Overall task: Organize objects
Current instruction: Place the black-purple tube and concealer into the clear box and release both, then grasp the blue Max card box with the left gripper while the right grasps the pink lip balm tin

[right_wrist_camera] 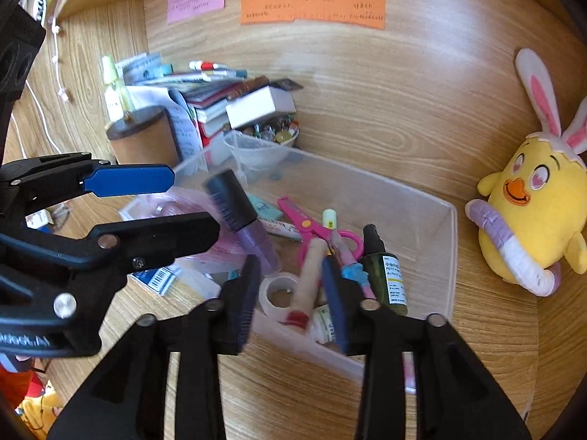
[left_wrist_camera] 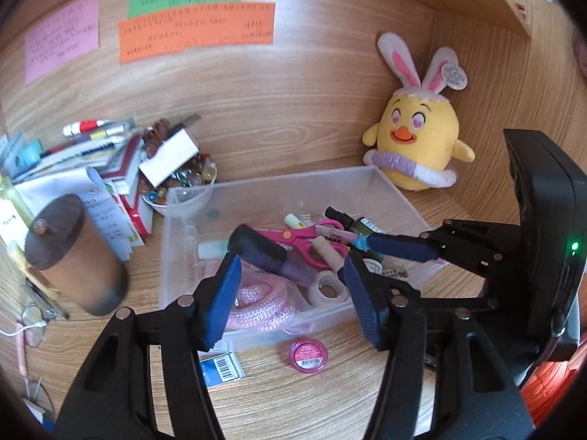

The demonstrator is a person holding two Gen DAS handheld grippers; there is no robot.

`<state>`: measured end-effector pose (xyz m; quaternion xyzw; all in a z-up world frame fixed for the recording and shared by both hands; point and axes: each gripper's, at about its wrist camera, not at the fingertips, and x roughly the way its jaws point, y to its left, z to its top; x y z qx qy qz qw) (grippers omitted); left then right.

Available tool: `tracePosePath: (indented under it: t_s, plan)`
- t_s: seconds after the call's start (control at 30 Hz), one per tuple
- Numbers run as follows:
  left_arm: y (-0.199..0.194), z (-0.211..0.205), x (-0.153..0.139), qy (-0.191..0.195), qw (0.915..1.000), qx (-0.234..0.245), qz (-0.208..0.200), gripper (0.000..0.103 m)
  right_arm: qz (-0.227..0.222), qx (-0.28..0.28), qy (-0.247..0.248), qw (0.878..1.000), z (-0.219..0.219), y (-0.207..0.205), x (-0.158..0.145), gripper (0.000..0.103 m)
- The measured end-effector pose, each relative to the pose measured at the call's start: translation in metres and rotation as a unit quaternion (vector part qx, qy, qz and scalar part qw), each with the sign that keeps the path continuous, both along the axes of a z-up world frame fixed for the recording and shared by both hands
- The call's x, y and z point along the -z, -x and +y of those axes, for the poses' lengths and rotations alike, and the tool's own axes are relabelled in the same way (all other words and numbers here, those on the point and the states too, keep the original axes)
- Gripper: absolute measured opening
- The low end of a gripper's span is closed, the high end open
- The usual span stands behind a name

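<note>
A clear plastic bin [left_wrist_camera: 172, 249] [right_wrist_camera: 453, 242] sits on the wooden desk. It holds pink scissors [left_wrist_camera: 304, 233] [right_wrist_camera: 312, 227], a tape roll [left_wrist_camera: 328, 288] [right_wrist_camera: 280, 293], pink rope [left_wrist_camera: 260, 304], a green spray bottle [right_wrist_camera: 392, 275] and a purple tube with a black cap [left_wrist_camera: 260, 251] [right_wrist_camera: 238, 212], blurred above the contents. My left gripper [left_wrist_camera: 290, 293] is open over the bin's near side. My right gripper [right_wrist_camera: 291, 300] is open over the bin; it shows from the side in the left wrist view [left_wrist_camera: 396, 249], beside a pink pen [right_wrist_camera: 348, 256].
A small pink round tin [left_wrist_camera: 307, 354] and a barcoded card [left_wrist_camera: 220, 366] lie on the desk before the bin. A brown canister [left_wrist_camera: 73, 256], stacked books, pens and a bowl of marbles [left_wrist_camera: 183, 179] stand left. A yellow plush chick [left_wrist_camera: 418, 139] sits right.
</note>
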<state>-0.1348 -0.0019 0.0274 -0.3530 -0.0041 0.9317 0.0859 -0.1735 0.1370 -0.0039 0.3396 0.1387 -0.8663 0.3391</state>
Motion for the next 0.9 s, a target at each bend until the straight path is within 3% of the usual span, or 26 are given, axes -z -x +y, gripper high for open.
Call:
tracePosePath:
  t_s: [0.07,0.2,0.37,0.53,0.9]
  plan:
    - [-0.008,-0.002,-0.004,0.005,0.9999,-0.003,0.010,0.068,0.006,-0.003,0.006,1.000,0.003,-0.007,-0.005,0.036]
    - [-0.024,-0.010,-0.007,0.021,0.9994,-0.014,0.022,0.074,0.017,-0.013,0.012,1.000,0.009,-0.024,-0.012,0.038]
    - [-0.041,-0.024,0.002,0.040,0.9983,-0.038,0.019,0.093,0.027,-0.013,0.020,0.999,0.014,-0.041,-0.016,0.044]
    - [-0.049,-0.043,0.024,0.053,0.9966,-0.061,-0.017,0.094,0.012,-0.017,0.035,0.999,0.017,-0.051,-0.010,0.050]
    - [-0.041,-0.067,0.085,0.016,0.9888,-0.081,-0.124,0.094,-0.049,-0.046,0.009,0.998,-0.002,-0.065,0.034,0.050]
